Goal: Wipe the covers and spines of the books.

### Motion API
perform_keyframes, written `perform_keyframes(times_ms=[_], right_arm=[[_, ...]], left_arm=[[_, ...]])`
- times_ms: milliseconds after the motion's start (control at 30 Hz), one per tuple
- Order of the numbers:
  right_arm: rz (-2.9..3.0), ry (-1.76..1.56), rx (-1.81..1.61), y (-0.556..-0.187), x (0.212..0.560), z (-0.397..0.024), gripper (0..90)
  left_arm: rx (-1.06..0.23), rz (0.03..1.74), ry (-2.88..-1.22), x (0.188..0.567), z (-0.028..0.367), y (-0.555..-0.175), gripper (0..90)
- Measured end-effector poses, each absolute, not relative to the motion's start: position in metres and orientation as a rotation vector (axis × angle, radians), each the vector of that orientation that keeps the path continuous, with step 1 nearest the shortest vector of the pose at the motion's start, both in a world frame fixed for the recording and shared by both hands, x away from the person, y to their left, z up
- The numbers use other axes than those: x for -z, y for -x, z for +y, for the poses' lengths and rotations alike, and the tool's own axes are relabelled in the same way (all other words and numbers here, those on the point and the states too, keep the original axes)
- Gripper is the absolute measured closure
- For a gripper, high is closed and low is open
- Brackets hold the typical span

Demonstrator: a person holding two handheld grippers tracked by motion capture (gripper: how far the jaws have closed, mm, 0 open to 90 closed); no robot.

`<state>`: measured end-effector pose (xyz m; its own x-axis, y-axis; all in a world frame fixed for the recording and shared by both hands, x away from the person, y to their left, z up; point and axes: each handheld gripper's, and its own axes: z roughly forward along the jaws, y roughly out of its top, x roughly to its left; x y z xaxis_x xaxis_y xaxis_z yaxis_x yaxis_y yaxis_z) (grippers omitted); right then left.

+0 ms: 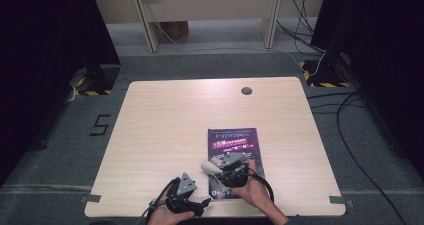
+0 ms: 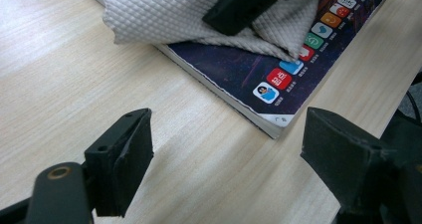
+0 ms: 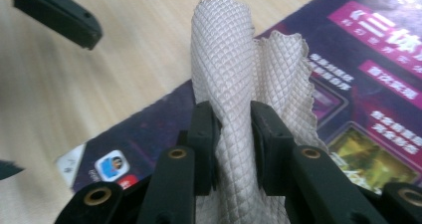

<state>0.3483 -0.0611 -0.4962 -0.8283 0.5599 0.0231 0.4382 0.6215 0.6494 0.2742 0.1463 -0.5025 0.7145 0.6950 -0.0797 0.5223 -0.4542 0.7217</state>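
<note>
Cloth: grey waffle cloth [image 3: 234, 84] pinched between right gripper [image 3: 233, 134] jaws, draped on book [image 3: 348, 99].
Left gripper [image 2: 224, 149]: jaws wide, empty, just beside the book's corner.

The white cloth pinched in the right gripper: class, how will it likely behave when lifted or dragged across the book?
The white cloth probably stays floppy: it folds and bunches between the right gripper jaws. Its waffle weave suggests it grips rather than slips. Looking thin, it is likely light, so it should glide over the book without shifting it.

A wooden table [image 1: 165, 130] stands on grey carpet [image 1: 210, 65].
</note>
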Motion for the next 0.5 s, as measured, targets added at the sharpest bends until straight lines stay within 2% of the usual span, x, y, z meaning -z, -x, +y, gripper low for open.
perform_keyframes(times_ms=[500], right_arm=[[2.676, -0.814, -0.984, -0.342, 0.495, -0.063, 73.6]], left_arm=[[-0.304, 0.945, -2.142, 0.499, 0.158, -0.272, 19.3]])
